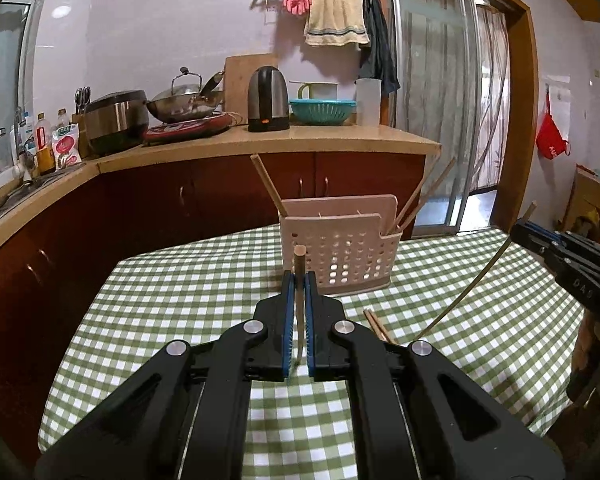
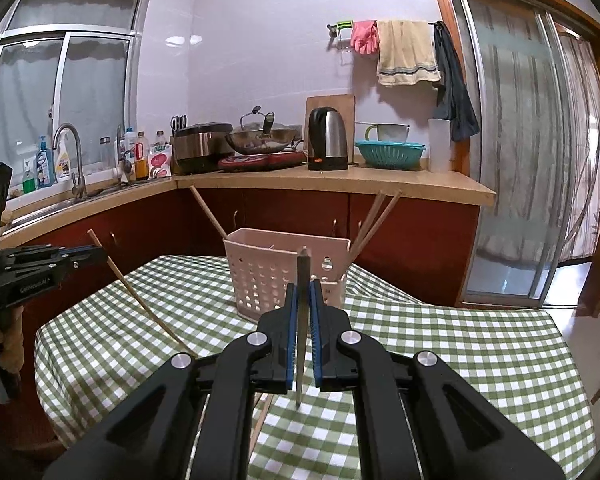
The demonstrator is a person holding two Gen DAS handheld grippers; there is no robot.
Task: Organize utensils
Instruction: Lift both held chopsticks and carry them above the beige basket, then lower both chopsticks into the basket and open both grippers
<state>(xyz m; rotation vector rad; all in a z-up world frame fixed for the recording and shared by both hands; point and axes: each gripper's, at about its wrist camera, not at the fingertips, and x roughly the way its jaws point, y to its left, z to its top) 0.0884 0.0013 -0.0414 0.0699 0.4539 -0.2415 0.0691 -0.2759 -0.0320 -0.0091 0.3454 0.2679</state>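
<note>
Broadly, a worktop [image 1: 188, 292] draped in a green-and-white checked cloth fills the lower part of both views, and on it stands a pale pink plastic basket [image 1: 340, 248], box-shaped, its walls pierced with rows of round holes. Three wooden chopsticks lean out of the basket: one [image 1: 269, 185] tilts from its left end, a pair [image 1: 420, 196] from its right end.

Near side of the basket, the left tool [image 1: 299, 280] has its blue-padded fingers pressed together on a wooden chopstick [image 1: 299, 272]; the stick runs upright between the pads, its blunt round end showing just above the tips and overlapping the basket's front wall in view. In the right wrist view this stick [image 2: 140, 300] is long, thin and slanted, its lower end down near the cloth.

Likewise on the near side of the basket, the right tool [image 2: 303, 292] pinches a slim grey metal chopstick [image 2: 302, 320] between its blue pads, upright, the top poking just above the fingertips in front of the basket [image 2: 260, 272], the pointed lower end hanging above the cloth. From the left wrist view the right tool [image 1: 518, 229] is to the right of the basket.

Two more wooden chopsticks [image 1: 376, 326] lie flat on the cloth, nearer than the basket and just right of the left tool.
</note>
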